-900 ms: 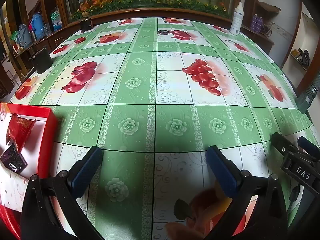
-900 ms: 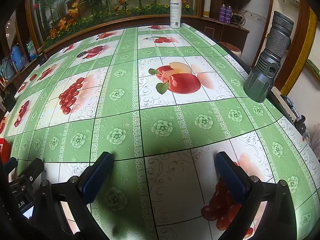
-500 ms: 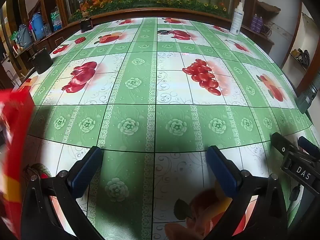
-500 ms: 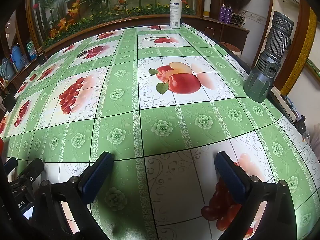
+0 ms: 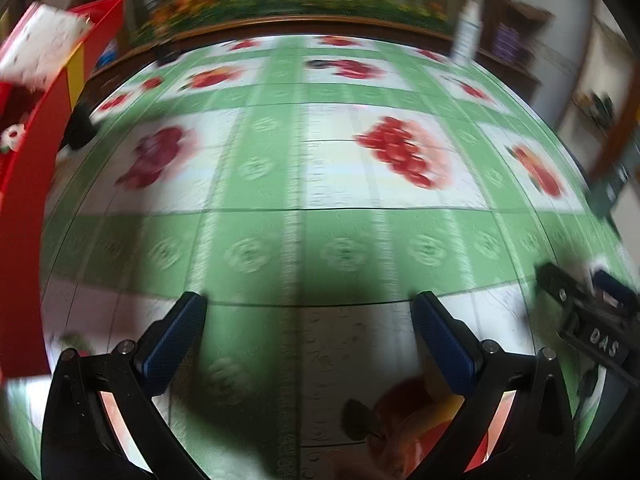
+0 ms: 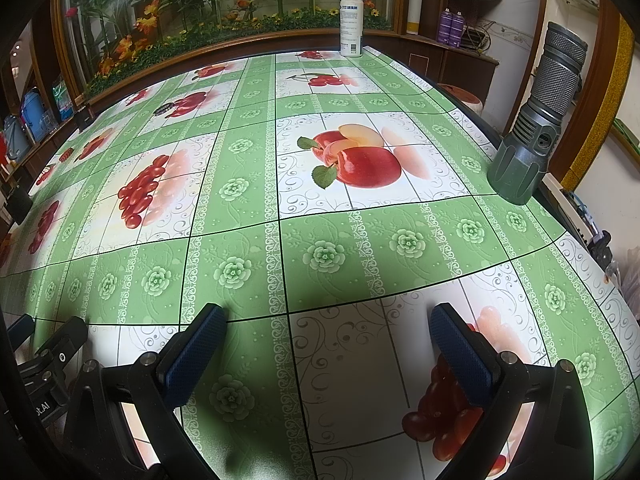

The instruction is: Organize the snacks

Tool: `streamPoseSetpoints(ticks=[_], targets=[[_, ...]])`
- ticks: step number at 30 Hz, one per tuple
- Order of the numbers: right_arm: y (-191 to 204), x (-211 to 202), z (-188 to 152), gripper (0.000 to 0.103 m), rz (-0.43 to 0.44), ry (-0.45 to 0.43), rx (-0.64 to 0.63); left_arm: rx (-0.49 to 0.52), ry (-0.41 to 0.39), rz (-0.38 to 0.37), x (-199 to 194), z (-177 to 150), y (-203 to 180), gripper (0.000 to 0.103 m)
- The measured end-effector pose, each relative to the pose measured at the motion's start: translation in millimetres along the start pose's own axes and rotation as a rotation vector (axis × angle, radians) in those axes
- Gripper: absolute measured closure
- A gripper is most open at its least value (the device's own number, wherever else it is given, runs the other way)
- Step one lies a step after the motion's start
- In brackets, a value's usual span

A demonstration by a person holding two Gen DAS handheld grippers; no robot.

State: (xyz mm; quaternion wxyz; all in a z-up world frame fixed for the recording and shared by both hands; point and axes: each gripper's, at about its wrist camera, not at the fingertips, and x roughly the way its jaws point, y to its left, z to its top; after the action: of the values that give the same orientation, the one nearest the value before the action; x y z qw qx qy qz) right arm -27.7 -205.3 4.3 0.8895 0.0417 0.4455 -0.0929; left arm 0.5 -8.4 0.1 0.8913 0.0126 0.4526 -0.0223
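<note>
A red box (image 5: 28, 184) with a white lining stands tilted up at the far left of the blurred left wrist view, its wall rising toward the top corner. Something small and red-and-white (image 5: 12, 136) shows inside it, too blurred to name. My left gripper (image 5: 308, 300) is open over the green fruit-print tablecloth (image 5: 320, 248), to the right of the box, with nothing between its blue pads. My right gripper (image 6: 328, 312) is also open and empty above the cloth. Each gripper's body shows at the other view's edge: the right one (image 5: 592, 332), the left one (image 6: 40, 360).
A large grey flashlight (image 6: 536, 128) stands on end near the table's right edge. A white spray bottle (image 6: 351, 20) stands at the far edge before a planter of flowers (image 6: 224, 20). Small black boxes (image 6: 18, 204) sit along the left edge.
The red box, which lay flat at the left with wrapped snacks in it, has swung up and now stands tilted along the left edge. The left view has blurred. The right view is unchanged.
</note>
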Motion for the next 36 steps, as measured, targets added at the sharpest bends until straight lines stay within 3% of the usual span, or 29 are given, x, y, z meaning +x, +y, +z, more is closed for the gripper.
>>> streamPoseSetpoints(ticks=[36], targets=[[0.9, -0.4, 0.2, 0.000, 0.000, -0.001, 0.000, 0.002, 0.001, -0.012, -2.4, -0.3, 0.7, 0.000]])
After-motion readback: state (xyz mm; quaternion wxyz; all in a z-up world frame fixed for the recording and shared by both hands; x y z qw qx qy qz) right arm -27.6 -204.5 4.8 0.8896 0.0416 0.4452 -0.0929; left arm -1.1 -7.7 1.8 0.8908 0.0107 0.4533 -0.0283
